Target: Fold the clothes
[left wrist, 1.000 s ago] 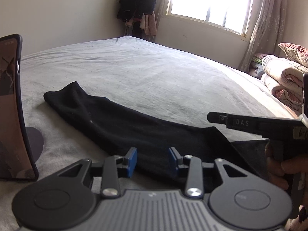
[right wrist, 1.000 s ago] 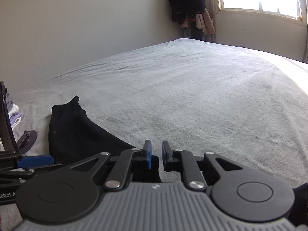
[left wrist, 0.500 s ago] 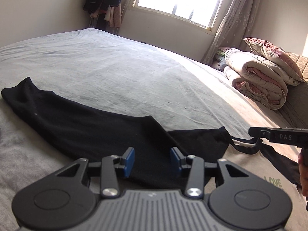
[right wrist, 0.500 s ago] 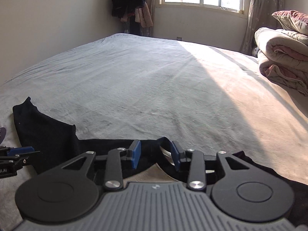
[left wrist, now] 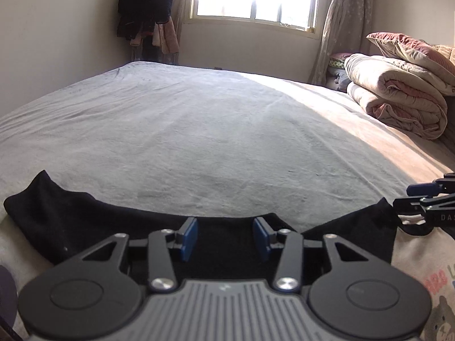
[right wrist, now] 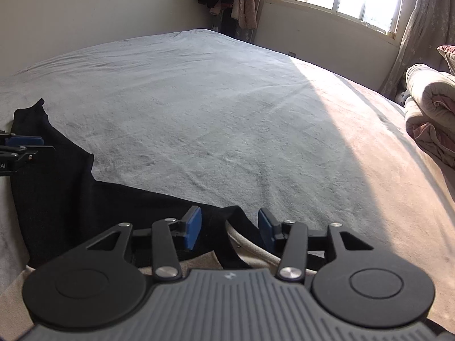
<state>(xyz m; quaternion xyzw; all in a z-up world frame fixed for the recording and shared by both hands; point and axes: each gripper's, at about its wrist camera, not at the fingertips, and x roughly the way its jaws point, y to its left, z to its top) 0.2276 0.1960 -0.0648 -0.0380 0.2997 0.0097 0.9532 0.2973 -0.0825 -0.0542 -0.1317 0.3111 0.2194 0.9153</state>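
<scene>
Trouble could start on the left side first. My left claw (left wrist: 224,238) sits low over the black part of the shirt (left wrist: 85,221), which lies flat along the near edge of the bed (left wrist: 213,130). Its jaws are opening, about half wide, and nothing is held. Cloth lies under the blue pads (left wrist: 189,237), but they do not press on it. If I close there, I think I may pinch only the top layer, and the fold would come out crooked. The black sleeve (right wrist: 34,119) sticks out far to the left, so it could drag and bunch up.

In the middle, the shirt is soft and floppy. If my two claws lift at different times, I think it will twist.

On the right, my right claw (right wrist: 230,228) is over the collar (right wrist: 241,238), where black cloth meets the cream part with a picture (left wrist: 435,287) on it. Its jaws are opening too, about half wide, and hold nothing. The collar band runs between the pads. I could grab only that thin band, and it might slip out or stretch. I cannot tell how many layers lie there.
</scene>
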